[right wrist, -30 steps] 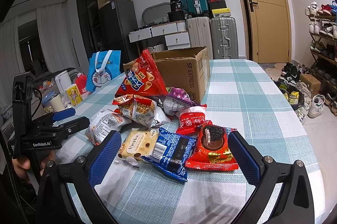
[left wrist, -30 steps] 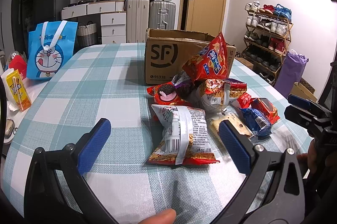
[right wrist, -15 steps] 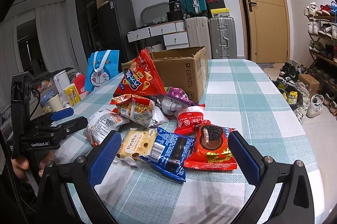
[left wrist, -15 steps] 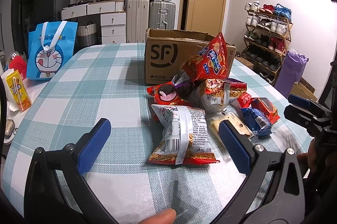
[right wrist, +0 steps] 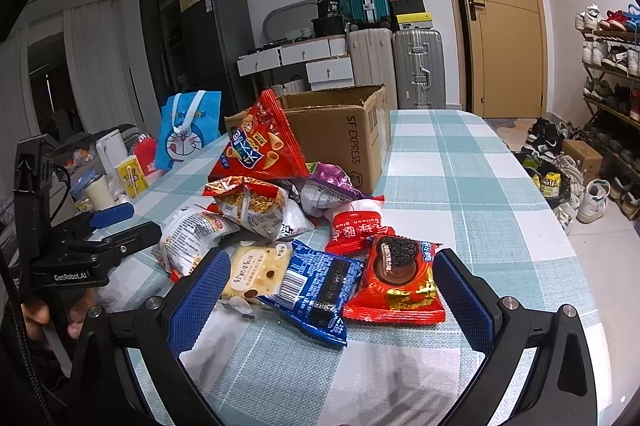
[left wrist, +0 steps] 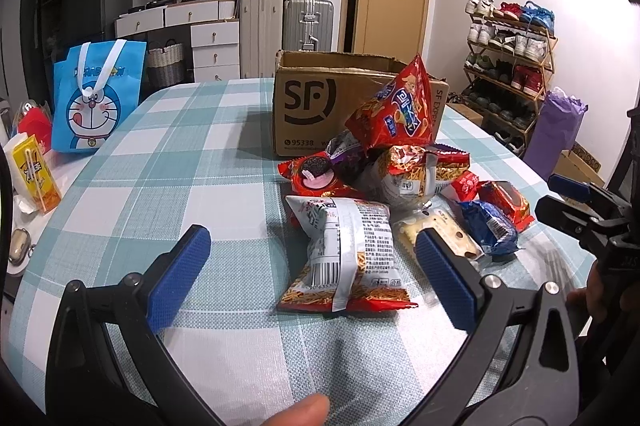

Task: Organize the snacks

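Almost nothing is changing: both grippers are hovering near the snack pile, so sorting is not yet starting. The left gripper (left wrist: 308,254) is staying spread wide and empty, framing the white-and-red noodle pack (left wrist: 346,258) lying nearest it on the checked table (left wrist: 160,161). The right gripper (right wrist: 332,286) is also gaping, holding nothing, over the blue packet (right wrist: 316,286) and the red cookie packet (right wrist: 396,282). Compared with 1 second ago, the right view is sitting slightly nearer the pile; the left view is matching. The cardboard box (right wrist: 340,129) is standing open at the far side, touching the heap.
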`<state>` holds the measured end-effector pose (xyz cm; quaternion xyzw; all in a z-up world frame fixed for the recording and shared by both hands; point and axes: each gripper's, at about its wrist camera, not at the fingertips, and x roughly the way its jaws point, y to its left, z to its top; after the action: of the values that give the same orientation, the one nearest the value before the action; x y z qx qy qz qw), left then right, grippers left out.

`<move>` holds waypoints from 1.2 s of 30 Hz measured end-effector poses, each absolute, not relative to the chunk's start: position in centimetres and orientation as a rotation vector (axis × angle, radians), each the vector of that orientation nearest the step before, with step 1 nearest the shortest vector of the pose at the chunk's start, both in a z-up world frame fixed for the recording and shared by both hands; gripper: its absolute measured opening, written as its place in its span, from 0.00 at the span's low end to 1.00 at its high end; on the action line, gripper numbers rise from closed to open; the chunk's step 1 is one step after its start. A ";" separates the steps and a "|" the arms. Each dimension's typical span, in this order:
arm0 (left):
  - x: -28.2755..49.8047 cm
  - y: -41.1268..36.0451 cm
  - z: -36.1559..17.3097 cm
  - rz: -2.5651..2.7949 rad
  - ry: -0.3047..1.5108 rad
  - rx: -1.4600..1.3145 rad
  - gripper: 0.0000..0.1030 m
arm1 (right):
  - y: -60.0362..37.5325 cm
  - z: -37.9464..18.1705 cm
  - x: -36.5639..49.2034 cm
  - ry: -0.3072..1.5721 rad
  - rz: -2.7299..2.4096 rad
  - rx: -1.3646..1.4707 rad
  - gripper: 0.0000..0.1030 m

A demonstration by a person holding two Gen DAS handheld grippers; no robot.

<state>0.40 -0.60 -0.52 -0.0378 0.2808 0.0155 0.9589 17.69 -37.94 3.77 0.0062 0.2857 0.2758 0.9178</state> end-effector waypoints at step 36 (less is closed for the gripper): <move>7.6 0.1 -2.6 -0.013 0.787 -0.090 0.95 | -38.9 0.7 24.9 0.886 0.381 -0.072 0.98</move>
<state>7.59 0.13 -2.58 -0.0437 0.3833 -0.0065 0.9226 24.88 -38.87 0.65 -0.0345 0.4261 0.1834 0.8852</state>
